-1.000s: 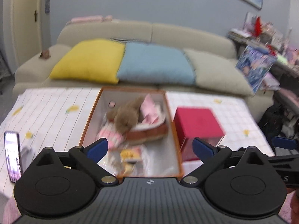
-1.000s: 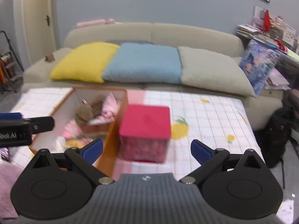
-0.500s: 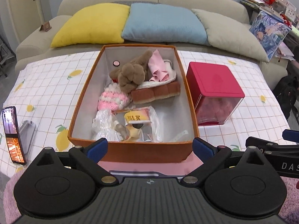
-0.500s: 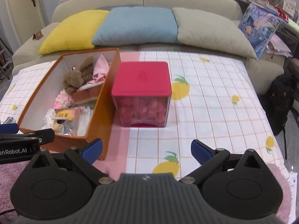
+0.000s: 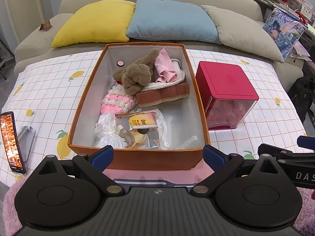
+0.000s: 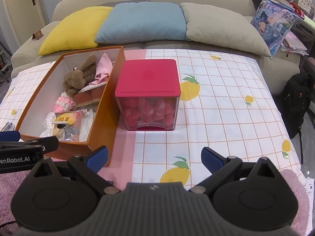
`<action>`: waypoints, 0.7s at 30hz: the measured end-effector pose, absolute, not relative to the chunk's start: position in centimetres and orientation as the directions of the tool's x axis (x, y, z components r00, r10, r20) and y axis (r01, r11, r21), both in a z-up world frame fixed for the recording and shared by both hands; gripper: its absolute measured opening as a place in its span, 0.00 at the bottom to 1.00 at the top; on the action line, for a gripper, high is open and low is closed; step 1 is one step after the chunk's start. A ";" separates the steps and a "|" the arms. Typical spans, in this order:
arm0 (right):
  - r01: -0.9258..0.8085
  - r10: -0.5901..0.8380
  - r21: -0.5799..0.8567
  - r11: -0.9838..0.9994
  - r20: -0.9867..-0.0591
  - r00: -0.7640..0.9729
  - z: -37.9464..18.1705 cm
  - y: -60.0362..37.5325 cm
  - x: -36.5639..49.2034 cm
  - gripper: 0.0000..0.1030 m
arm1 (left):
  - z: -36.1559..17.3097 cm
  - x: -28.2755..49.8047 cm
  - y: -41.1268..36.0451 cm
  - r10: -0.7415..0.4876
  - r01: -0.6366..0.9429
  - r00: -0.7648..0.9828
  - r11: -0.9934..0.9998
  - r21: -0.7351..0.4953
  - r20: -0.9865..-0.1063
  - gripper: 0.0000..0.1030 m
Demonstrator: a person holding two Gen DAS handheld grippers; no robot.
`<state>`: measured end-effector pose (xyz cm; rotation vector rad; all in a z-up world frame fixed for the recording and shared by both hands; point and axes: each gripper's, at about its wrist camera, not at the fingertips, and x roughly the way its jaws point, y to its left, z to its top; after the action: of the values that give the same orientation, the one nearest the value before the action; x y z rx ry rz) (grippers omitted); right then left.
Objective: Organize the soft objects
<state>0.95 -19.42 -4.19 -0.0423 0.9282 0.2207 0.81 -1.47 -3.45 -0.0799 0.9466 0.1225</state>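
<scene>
From the left wrist view, the left gripper point(image 5: 157, 154) hangs just short of the near wall of the orange box point(image 5: 137, 159), its blue-tipped fingers spread wide with nothing between them. Inside the box lie the soft things: a brown plush toy point(image 5: 137, 74) at the far end, resting partly on a pink-and-white knitted piece point(image 5: 116, 101) and a brown sponge point(image 5: 163, 96), with a pink cloth point(image 5: 165, 68) beside it. Crinkled plastic packets point(image 5: 130, 131) fill the near end. The plush looks light and squashy; it would likely be best pinched across its bulky middle, since a limb would stretch and dangle. The packets look slippery and may slide from the pads.

From the right wrist view, the right gripper point(image 6: 154, 158) is also spread apart and empty, hovering over the lemon-print cloth point(image 6: 226, 102). A red-lidded clear bin point(image 6: 148, 94) stands just beside the orange box point(image 6: 104, 118), apparently already holding pink soft pieces. Its lid is on.
</scene>
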 end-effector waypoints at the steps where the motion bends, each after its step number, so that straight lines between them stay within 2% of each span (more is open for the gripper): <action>1: -0.207 0.171 0.059 0.977 -0.797 0.579 -4.2 -19.4 0.9 0.96 | -3.4 0.8 -1.5 0.069 -0.139 0.579 0.990 -0.014 -0.813 1.00; 21: -0.212 0.172 0.055 0.976 -0.790 0.588 -3.9 -19.4 0.7 0.96 | -3.0 0.6 -1.5 0.069 -0.131 0.592 0.991 -0.012 -0.803 1.00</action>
<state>0.73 -19.44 -3.88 -0.0469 0.9152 0.2241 0.63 -1.53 -2.98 -0.0724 0.9299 0.1165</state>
